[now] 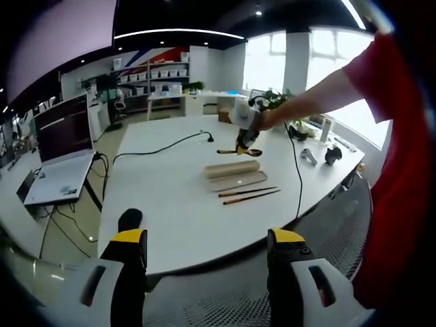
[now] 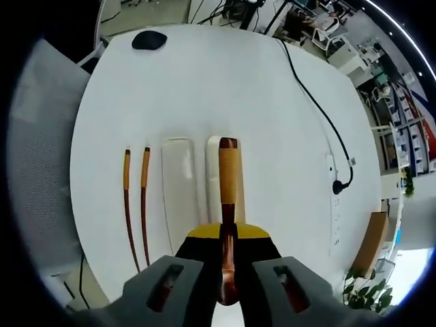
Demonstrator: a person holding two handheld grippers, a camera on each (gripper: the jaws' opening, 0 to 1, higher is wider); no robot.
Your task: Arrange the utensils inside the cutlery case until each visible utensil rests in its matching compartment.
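Note:
Two cream case halves lie side by side on the white table (image 2: 272, 88): one half (image 2: 178, 184) beside two red-brown chopsticks (image 2: 135, 204), the other half (image 2: 212, 160) under a held utensil. That utensil (image 2: 228, 177) has a tan handle and a dark red-brown shaft, and my right gripper (image 2: 228, 235) is shut on the shaft, with the handle hanging over the case half. In the left gripper view, the right gripper (image 1: 244, 142) hovers just above the case (image 1: 231, 169), and the chopsticks (image 1: 248, 194) lie in front of it. My left gripper (image 1: 208, 245) stands open, short of the table's near edge.
A black cable (image 2: 317, 102) runs to a power strip (image 2: 334, 197) right of the case. A black mouse-like object (image 2: 148, 39) sits at the far end. A person's arm and red sleeve (image 1: 388, 136) reach in. A laptop (image 1: 65, 153) is on a side desk.

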